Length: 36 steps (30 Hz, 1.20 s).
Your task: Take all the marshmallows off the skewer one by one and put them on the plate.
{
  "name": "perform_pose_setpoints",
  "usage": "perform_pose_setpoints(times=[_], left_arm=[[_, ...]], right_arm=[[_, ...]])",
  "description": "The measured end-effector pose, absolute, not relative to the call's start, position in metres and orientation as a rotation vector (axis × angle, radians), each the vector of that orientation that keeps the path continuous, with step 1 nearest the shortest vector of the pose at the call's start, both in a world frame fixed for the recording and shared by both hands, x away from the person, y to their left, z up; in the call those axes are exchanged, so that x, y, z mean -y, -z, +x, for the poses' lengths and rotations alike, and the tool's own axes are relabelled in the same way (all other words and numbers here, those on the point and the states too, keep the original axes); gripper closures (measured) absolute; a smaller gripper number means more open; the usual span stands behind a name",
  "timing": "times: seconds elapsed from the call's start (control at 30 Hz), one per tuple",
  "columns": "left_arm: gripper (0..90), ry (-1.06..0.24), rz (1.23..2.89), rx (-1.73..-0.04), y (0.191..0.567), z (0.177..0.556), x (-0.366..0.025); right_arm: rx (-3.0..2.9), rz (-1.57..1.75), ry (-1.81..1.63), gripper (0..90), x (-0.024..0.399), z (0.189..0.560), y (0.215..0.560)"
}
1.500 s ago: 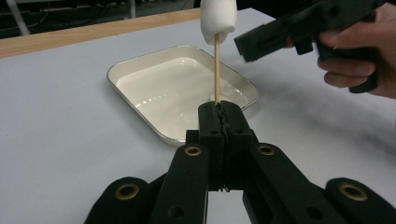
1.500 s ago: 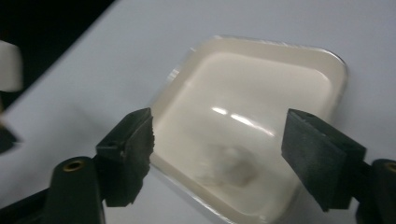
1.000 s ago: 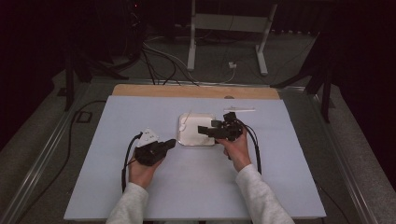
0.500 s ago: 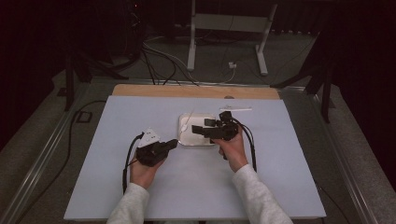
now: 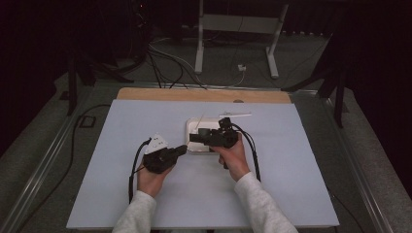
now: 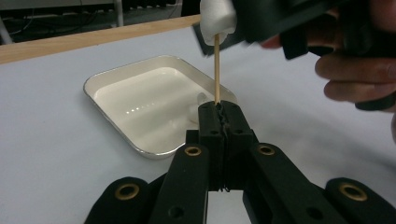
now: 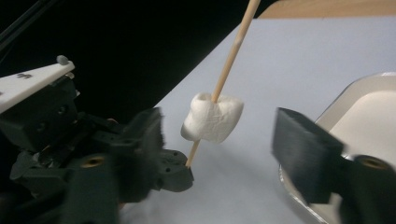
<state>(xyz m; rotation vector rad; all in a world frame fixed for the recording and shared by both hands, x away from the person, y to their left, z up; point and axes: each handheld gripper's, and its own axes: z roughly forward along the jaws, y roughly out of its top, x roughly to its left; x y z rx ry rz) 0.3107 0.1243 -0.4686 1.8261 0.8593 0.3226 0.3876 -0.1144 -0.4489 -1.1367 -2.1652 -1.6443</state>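
Observation:
My left gripper (image 6: 219, 114) is shut on the lower end of a thin wooden skewer (image 6: 216, 70) that stands nearly upright. A white marshmallow (image 7: 212, 118) is threaded on the skewer above the left gripper (image 7: 173, 170). My right gripper (image 7: 219, 140) has its jaws on either side of the marshmallow. They have just been closing and are blurred, with a gap still showing on both sides. In the high view the two grippers (image 5: 182, 149) (image 5: 193, 137) meet at the front left corner of the white tray (image 5: 194, 125).
The shallow white tray (image 6: 140, 107) lies just behind the skewer, with a small pale lump (image 6: 196, 105) at its near side. A thin white stick (image 5: 235, 115) lies behind the tray. The pale blue mat (image 5: 121, 194) ends at a wooden strip (image 5: 160, 93).
My right gripper has moved left toward the left gripper and the skewer, and its jaws have narrowed. The left hand has stayed put.

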Motion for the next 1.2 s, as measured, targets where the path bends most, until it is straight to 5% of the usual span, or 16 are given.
perform_pose_setpoints(times=[0.4, 1.2], left_arm=[[90.0, -0.312, 1.819, -0.842, 0.469, 0.31, -0.122], [90.0, -0.335, 1.831, -0.778, 0.472, 0.308, -0.125]], right_arm=[[2.091, -1.145, 1.635, 74.1, 0.107, 0.385, 0.452], [2.051, -1.187, 1.734, 79.5, 0.128, 0.389, 0.434]])
